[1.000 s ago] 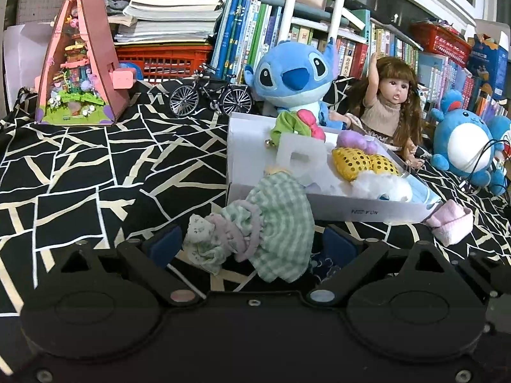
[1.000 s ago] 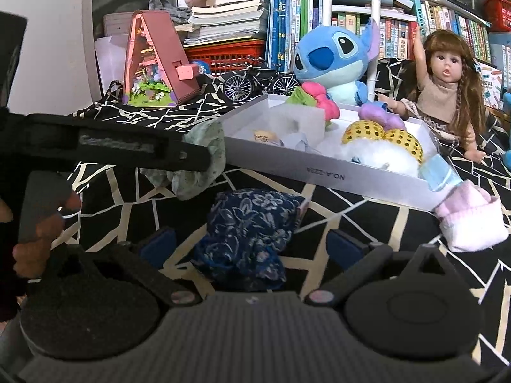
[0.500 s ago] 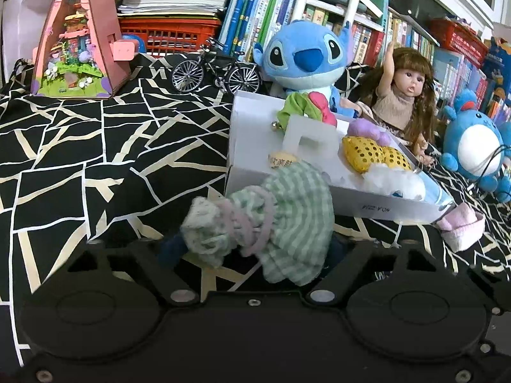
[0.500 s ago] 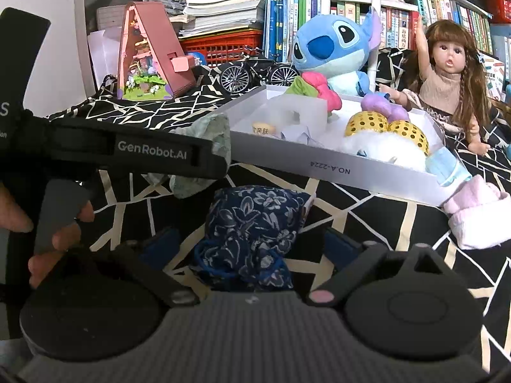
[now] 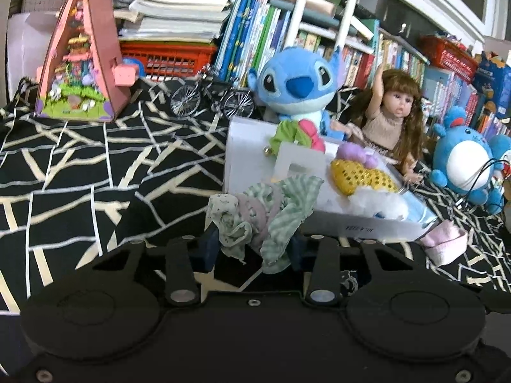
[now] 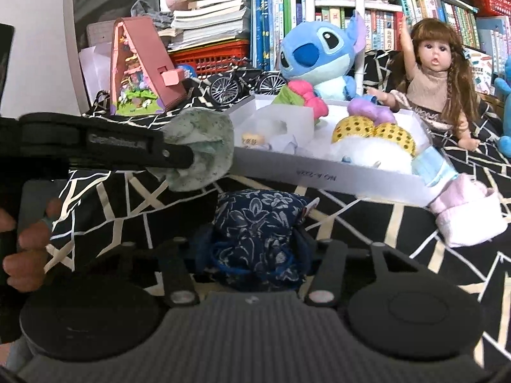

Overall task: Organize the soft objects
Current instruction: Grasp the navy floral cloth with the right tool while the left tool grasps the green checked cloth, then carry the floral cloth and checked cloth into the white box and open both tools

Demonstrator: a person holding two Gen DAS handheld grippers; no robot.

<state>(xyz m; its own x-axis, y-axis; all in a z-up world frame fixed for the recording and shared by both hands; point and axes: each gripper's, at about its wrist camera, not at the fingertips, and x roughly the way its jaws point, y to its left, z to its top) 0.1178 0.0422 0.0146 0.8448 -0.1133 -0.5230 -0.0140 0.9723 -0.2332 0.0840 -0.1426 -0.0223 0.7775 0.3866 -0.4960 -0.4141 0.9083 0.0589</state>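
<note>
Both hand-held grippers' jaws have just been closing. Left wrist view: left hand-held gripper [image 5: 250,245] now clamps the green checked cloth bundle [image 5: 265,214], lower centre, bunched for lifting toward the white box [image 5: 361,226]. Right wrist view: right hand-held gripper [image 6: 252,249] squeezes the blue floral pouch [image 6: 255,223], lower centre, resting on the black patterned cloth [image 6: 367,220].

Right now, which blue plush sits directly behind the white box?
The big-eared blue plush, beside the doll; the round white-bellied one sits far right, away from the box.

both tongs [image 5: 249,245] [image 6: 252,249] just closed, gripping
</note>
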